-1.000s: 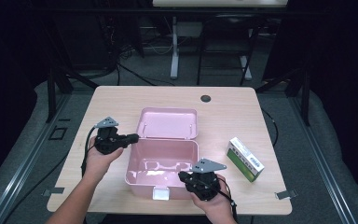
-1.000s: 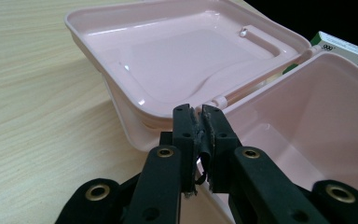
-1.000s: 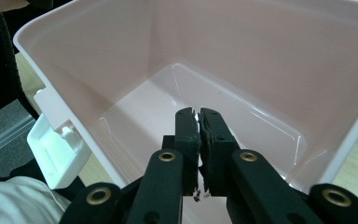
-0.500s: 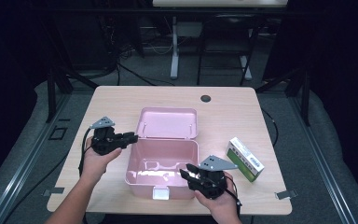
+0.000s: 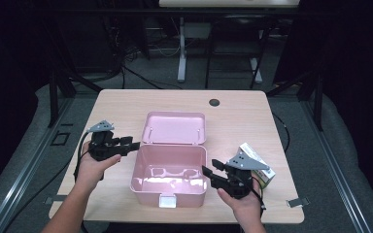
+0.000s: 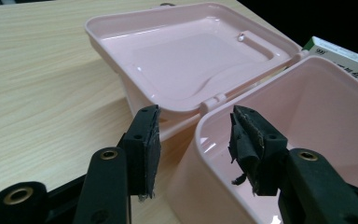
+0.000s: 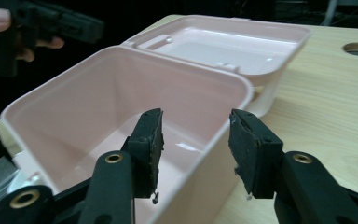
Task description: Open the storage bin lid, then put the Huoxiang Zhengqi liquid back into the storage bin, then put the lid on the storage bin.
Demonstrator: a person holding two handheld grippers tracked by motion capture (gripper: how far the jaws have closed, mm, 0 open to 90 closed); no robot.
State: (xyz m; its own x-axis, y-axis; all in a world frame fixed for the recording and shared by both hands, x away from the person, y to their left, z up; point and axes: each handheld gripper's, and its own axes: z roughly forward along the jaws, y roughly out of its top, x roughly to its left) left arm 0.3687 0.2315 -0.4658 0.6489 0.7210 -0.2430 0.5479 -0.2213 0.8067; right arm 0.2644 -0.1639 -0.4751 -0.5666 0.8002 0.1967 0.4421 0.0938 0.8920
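Fingers of both grippers, left (image 5: pixel 132 144) and right (image 5: pixel 210 171), have just been opening, released, astride opposite walls of the pink box (image 5: pixel 170 171); the carton (image 5: pixel 262 164) lies behind the right one.

The high view looks forward and down from above the person's side, far enough back to take in the whole desk (image 5: pixel 126 104). The left gripper view sits low and close behind its own fingers (image 6: pixel 145 140), facing the pink box (image 6: pixel 307 116) just beyond them. The right gripper view looks past its fingers (image 7: pixel 251 144) from the opposite side; all three share that box and its open lid (image 5: pixel 175 127).
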